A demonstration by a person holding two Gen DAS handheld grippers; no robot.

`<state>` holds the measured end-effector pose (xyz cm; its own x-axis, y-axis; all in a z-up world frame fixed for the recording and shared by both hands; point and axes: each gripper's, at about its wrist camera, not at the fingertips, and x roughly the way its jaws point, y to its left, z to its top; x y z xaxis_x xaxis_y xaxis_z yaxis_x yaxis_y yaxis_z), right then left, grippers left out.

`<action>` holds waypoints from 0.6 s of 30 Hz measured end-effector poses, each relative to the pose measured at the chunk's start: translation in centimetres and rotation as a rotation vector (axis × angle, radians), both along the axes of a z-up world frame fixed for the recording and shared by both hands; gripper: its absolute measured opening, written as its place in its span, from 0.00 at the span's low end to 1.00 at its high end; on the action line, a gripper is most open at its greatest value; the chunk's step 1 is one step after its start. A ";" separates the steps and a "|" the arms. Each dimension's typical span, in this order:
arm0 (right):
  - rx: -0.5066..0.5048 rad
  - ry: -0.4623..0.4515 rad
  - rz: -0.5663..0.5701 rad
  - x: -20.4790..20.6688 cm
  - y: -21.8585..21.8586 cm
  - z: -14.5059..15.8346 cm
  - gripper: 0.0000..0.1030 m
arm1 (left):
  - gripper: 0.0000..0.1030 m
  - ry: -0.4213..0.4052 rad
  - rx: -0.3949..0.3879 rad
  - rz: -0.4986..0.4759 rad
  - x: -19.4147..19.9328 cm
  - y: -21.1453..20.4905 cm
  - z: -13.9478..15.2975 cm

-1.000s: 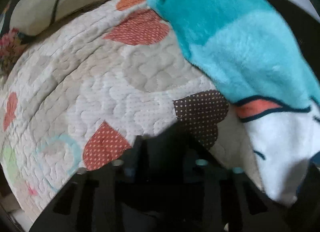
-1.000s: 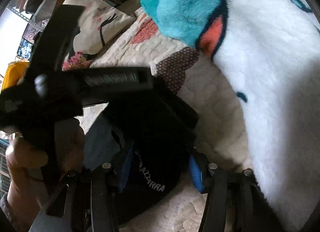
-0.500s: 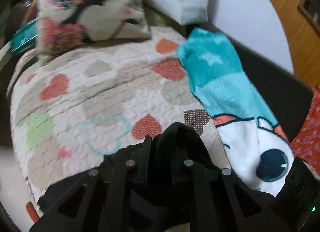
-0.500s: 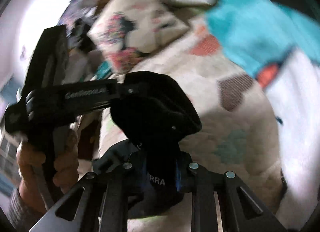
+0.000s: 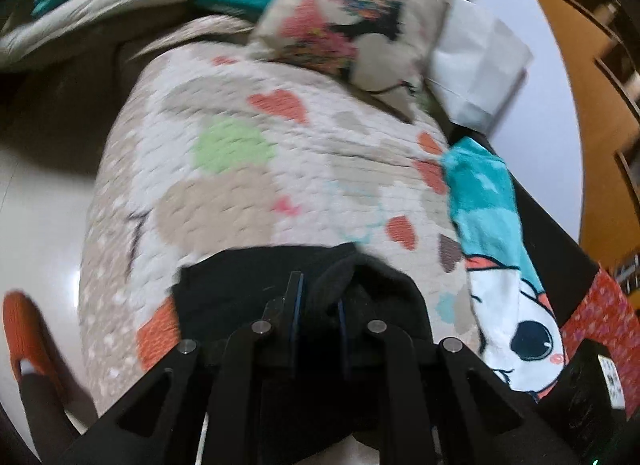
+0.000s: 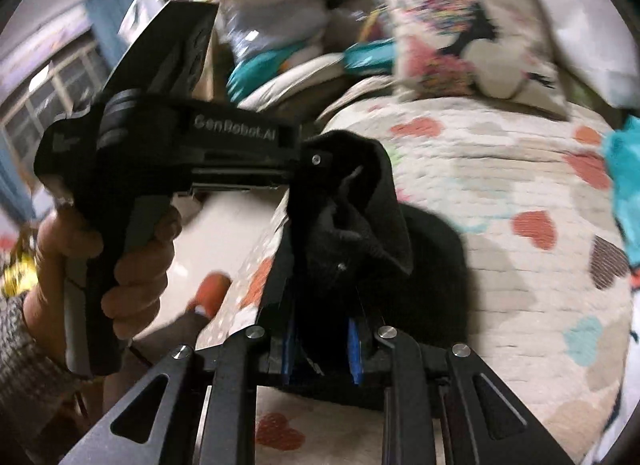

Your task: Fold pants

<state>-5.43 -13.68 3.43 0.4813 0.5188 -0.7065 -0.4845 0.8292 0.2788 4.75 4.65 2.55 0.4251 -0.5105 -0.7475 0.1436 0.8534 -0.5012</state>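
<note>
A bed (image 5: 248, 193) fills both views, covered by a cream quilted spread dotted with orange, tan and green hearts. At its far end leans a printed cushion (image 5: 352, 21) with a white paper bag (image 5: 480, 77) just beside it. A teal and white plush blanket (image 5: 496, 233) with a cartoon face runs along the bed's right edge, near the pants but apart from them. Past the bed's left side lies pale floor, with an orange slipper (image 5: 24, 329) at the edge of the left wrist view.

The black pants (image 5: 256, 285) sit on the near part of the spread, bunched and lifted at one end, so their long axis cannot be told; the raised fabric stands upward in a peak (image 6: 348, 201).

The left gripper (image 5: 318, 313) has its fingers closed on a fold of the pants. In the right wrist view it comes in from the left, held by the person's left hand (image 6: 120, 265), clamping the top of that peak. The right gripper (image 6: 322, 345) pinches the same bunch lower down, its blue pads (image 6: 354, 345) pressed to the black cloth.
</note>
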 end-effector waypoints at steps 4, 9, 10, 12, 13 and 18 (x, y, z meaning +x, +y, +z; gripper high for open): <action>-0.083 0.016 0.062 0.3 2.9 -2.3 0.22 | 0.14 0.048 0.046 0.059 0.0 2.4 -3.1; -0.163 0.014 0.115 0.1 5.1 -4.4 0.22 | 0.17 0.088 0.020 0.112 0.1 4.3 -5.2; -0.182 0.006 0.128 0.0 5.4 -4.7 0.24 | 0.19 0.096 0.011 0.120 0.1 4.6 -5.4; -0.217 -0.017 0.150 -0.4 6.0 -5.2 0.26 | 0.37 0.134 -0.017 0.149 0.1 5.5 -6.1; -0.227 -0.024 0.158 -0.6 6.1 -5.2 0.28 | 0.42 0.149 -0.029 0.163 0.2 5.9 -6.4; -0.238 -0.068 0.199 -2.3 6.6 -4.8 0.44 | 0.49 0.220 -0.130 0.205 -0.1 7.7 -7.3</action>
<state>-7.72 -7.09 -1.33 0.4369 0.4316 -0.7892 -0.6549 0.7540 0.0499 4.66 12.34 -4.70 0.3644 -0.5281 -0.7670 -0.1479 0.7804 -0.6076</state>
